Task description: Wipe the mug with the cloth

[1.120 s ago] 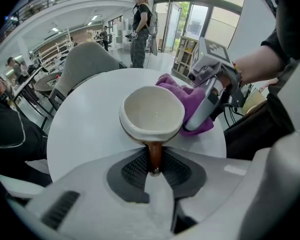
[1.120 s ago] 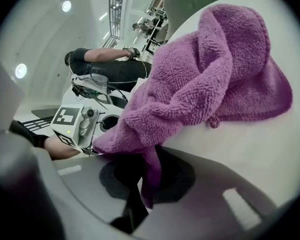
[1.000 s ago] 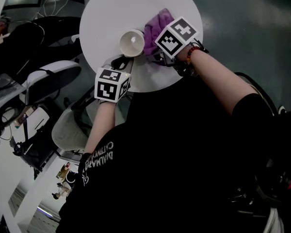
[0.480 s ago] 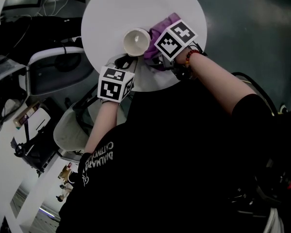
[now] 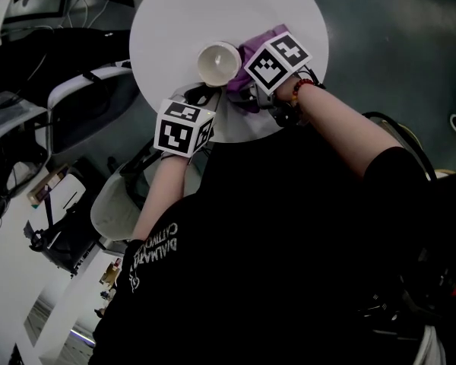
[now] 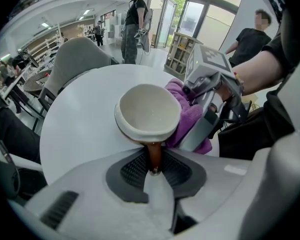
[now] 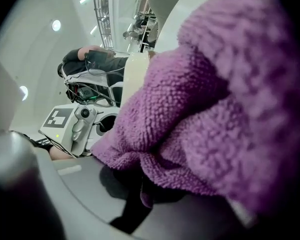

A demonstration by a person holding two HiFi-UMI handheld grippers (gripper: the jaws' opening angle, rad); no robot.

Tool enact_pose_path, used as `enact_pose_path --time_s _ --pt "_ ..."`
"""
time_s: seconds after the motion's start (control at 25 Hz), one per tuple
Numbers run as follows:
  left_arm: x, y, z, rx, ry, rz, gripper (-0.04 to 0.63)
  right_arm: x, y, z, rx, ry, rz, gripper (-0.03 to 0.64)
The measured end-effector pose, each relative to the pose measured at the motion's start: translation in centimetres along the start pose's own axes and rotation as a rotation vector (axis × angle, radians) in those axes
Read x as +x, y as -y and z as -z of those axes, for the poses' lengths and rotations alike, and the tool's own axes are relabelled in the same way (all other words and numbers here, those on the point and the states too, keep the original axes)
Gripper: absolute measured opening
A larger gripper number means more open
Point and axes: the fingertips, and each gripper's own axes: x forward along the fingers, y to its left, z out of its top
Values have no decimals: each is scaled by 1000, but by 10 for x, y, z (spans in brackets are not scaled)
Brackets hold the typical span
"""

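I'm over the round white tabletop [image 5: 175, 21], and both of my forearms reach onto its near edge. The left forearm [image 5: 161, 196] comes up from below, bare from a black sleeve. Its wrist is bent so that the left gripper [image 5: 201, 97] points steeply down at the near side of the mug. The right forearm [image 5: 342, 124] runs in from the right, with a red beaded bracelet [image 5: 300, 82] at the wrist. It carries the right gripper [image 5: 243, 90] almost level across the tabletop, aimed at the mug's right flank.

The cream ceramic mug with a brown handle [image 5: 218, 63] stands near the middle of the tabletop with its mouth open to the head view. I cannot tell whether its base rests on the surface. In the left gripper view the left gripper's jaws are closed on the brown handle [image 6: 154, 156], with the mug's bowl [image 6: 147, 111] just beyond them.

The fluffy purple terry cloth [image 5: 262, 40] is bunched against the mug's right side, touching it. In the right gripper view the right gripper [image 7: 140, 194] has its jaws clamped on a fold of that cloth [image 7: 200, 109], which fills most of the view. The mug's pale wall [image 7: 135, 74] shows past the cloth's left edge.
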Motion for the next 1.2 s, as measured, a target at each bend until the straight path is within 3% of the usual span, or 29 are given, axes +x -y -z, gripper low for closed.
enact_pose_path --time_s 0.44,1.08,1.2 --pt "-3 -4 -2 72 -18 70 63 13 0 -13 80 106 21 32" --pt "-12 -13 6 231 -36 147 64 34 -2 -16 179 287 145 32" --pt "-14 -18 9 252 -24 168 66 44 -18 -12 157 268 121 32"
